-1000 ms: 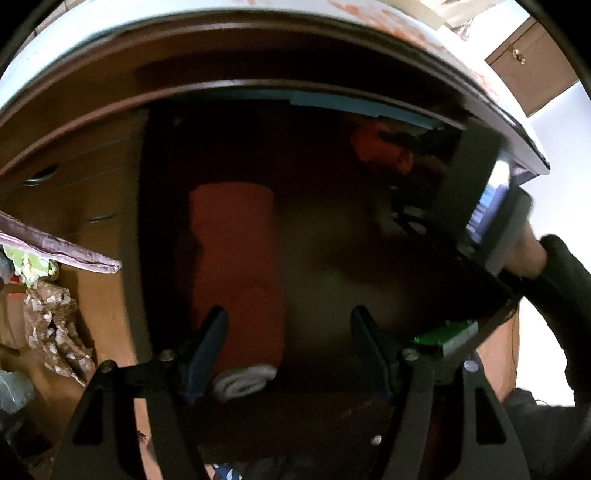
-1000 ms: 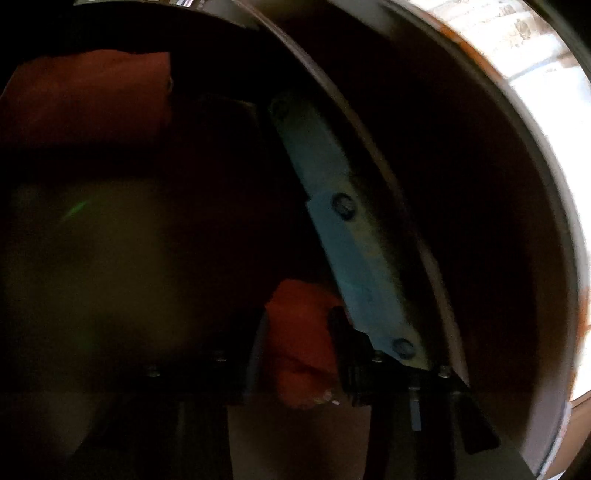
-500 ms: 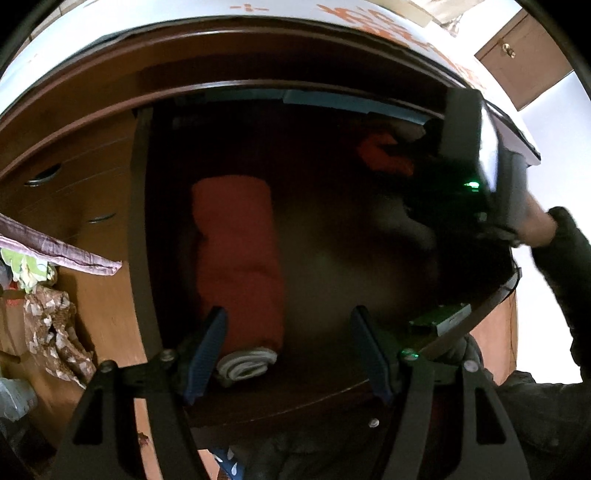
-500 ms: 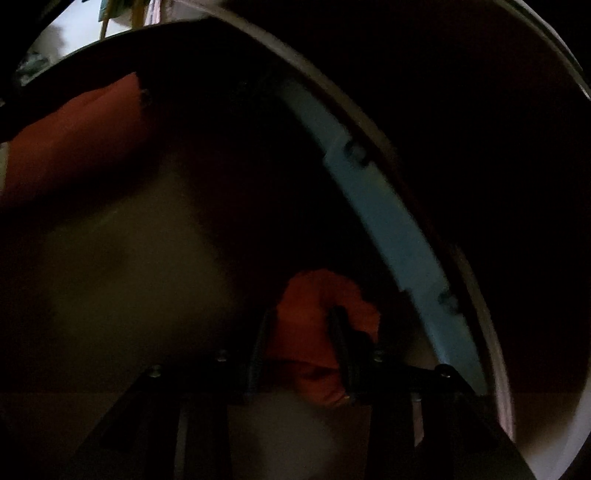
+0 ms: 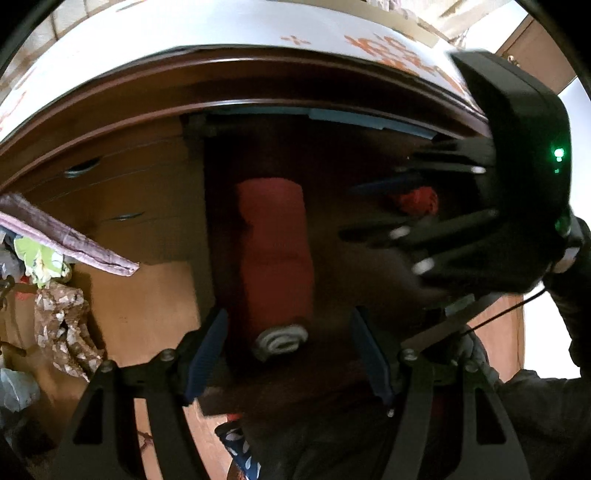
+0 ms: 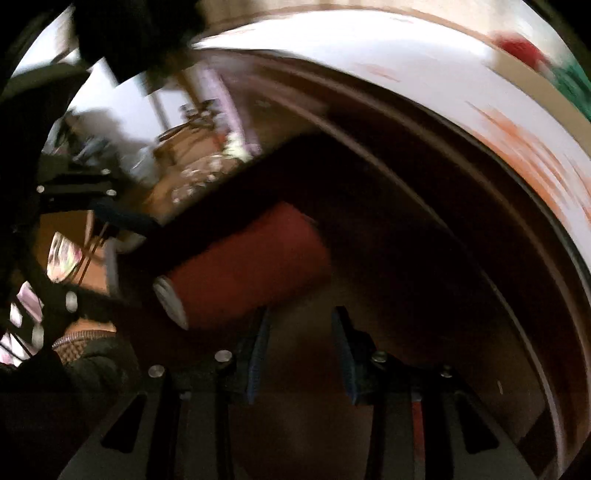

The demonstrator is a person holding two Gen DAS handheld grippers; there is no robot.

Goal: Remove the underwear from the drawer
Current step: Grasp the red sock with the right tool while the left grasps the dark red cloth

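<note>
A rolled red underwear with a white waistband (image 5: 273, 258) lies in the open wooden drawer (image 5: 288, 395); it also shows in the right wrist view (image 6: 251, 269). My left gripper (image 5: 291, 354) is open and empty, hovering at the drawer's front edge just before the roll. My right gripper (image 6: 299, 350) is open with nothing between its fingers in its own blurred view. In the left wrist view the right gripper's body (image 5: 491, 206) sits above the drawer's right side, with a small red item (image 5: 419, 201) seen behind its fingers.
A white patterned cloth (image 5: 229, 33) covers the dresser top. Closed drawer fronts with handles (image 5: 122, 218) lie left. Fabric and clutter (image 5: 59, 306) hang at far left. A wooden cabinet (image 5: 543, 48) is at top right.
My right gripper, which was shut on a small red item deep in the drawer, has pulled up and back and now stands open with nothing between its fingers. The left gripper barely moved.
</note>
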